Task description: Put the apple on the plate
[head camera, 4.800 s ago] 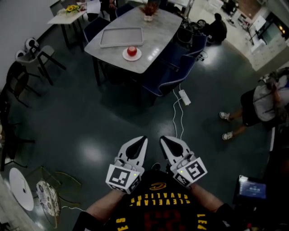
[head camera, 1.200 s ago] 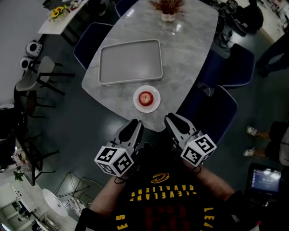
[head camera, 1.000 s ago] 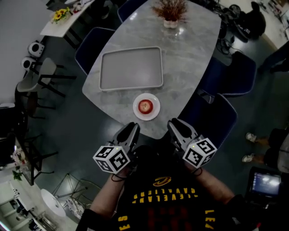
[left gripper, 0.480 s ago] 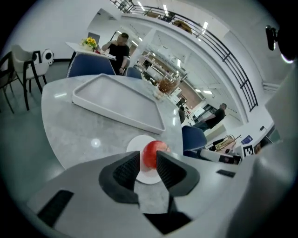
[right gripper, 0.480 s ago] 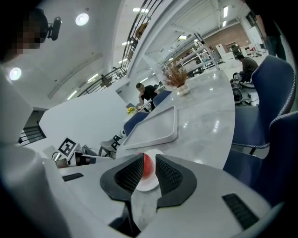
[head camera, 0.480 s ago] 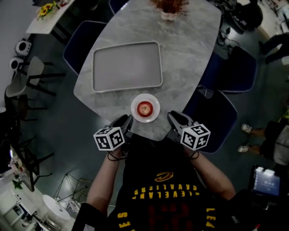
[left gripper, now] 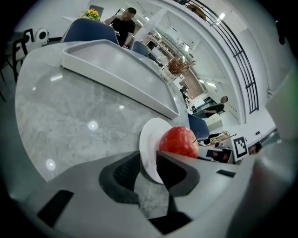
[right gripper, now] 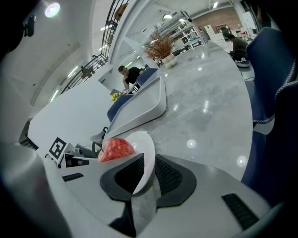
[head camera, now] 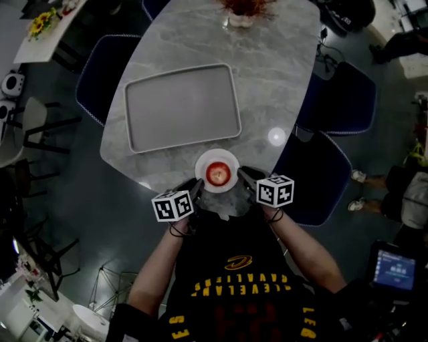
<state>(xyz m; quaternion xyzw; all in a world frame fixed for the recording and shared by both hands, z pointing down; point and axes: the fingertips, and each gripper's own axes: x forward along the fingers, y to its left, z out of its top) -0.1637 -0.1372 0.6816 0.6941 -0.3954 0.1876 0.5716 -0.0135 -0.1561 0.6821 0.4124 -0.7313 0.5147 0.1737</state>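
Observation:
A red apple [head camera: 217, 174] sits on a small white plate [head camera: 217, 154] at the near edge of the grey marble table [head camera: 274, 80]. My left gripper [head camera: 193, 190] is at the plate's left side and my right gripper [head camera: 245, 175] at its right side. In the left gripper view the plate [left gripper: 149, 139] has its rim between the open jaws of that gripper [left gripper: 148, 163], with the apple [left gripper: 178, 142] just beyond. In the right gripper view the plate [right gripper: 145, 142] likewise has its rim in the gap of the right gripper [right gripper: 149, 171], with the apple [right gripper: 116, 149] behind it.
A large grey tray [head camera: 180, 107] lies on the table just beyond the plate. A vase of dried plants [head camera: 239, 13] stands at the far end. Blue chairs [head camera: 314, 174] flank the table. A person's feet [head camera: 358, 190] show on the dark floor at right.
I have walked up to the table. Both grippers moved forward from in front of its edge to either side of the plate, whose rim now lies between each pair of jaws.

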